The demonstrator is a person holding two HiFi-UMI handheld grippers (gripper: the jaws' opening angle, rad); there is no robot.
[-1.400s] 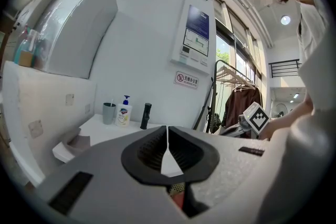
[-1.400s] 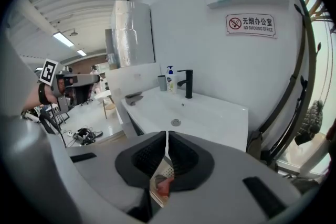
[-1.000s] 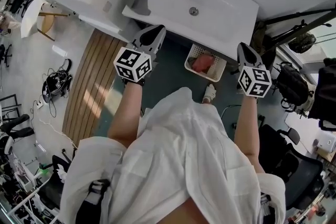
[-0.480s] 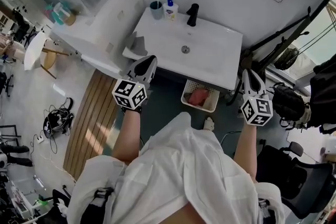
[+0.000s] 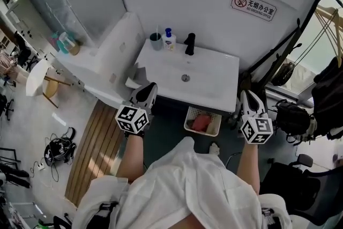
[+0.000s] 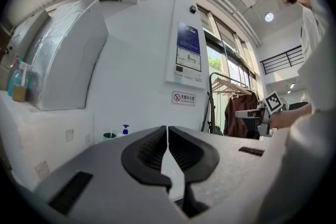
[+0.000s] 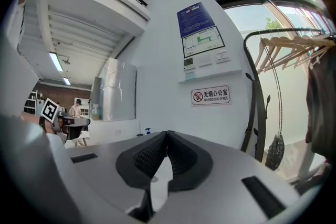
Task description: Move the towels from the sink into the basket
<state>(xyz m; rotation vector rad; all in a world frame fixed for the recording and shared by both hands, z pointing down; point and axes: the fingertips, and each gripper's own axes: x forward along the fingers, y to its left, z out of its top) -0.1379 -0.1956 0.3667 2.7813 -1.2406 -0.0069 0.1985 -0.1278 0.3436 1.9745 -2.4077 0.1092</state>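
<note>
In the head view a white sink (image 5: 214,83) stands against the wall, its basin bare of towels. Below its front edge sits a white basket (image 5: 191,117) on the floor, holding a pink towel (image 5: 201,123). My left gripper (image 5: 149,88) hovers at the sink's left front corner, and my right gripper (image 5: 246,96) at its right front corner. Both are held level, pointing at the wall. In the left gripper view the left gripper (image 6: 167,129) has its jaws together with nothing between them. The right gripper (image 7: 166,134) in its own view looks the same, shut and empty.
A black tap (image 5: 189,44), a soap bottle (image 5: 169,39) and a cup (image 5: 155,40) stand at the sink's back edge. A white counter (image 5: 107,61) adjoins on the left. A clothes rack with dark garments (image 5: 327,83) stands right. Wooden decking (image 5: 94,142) and cables (image 5: 58,148) lie on the floor.
The view has tilted up toward the wall, so the sink and basket sit lower in the frame. Both grippers have drawn closer to the sink's front corners and stay empty.
</note>
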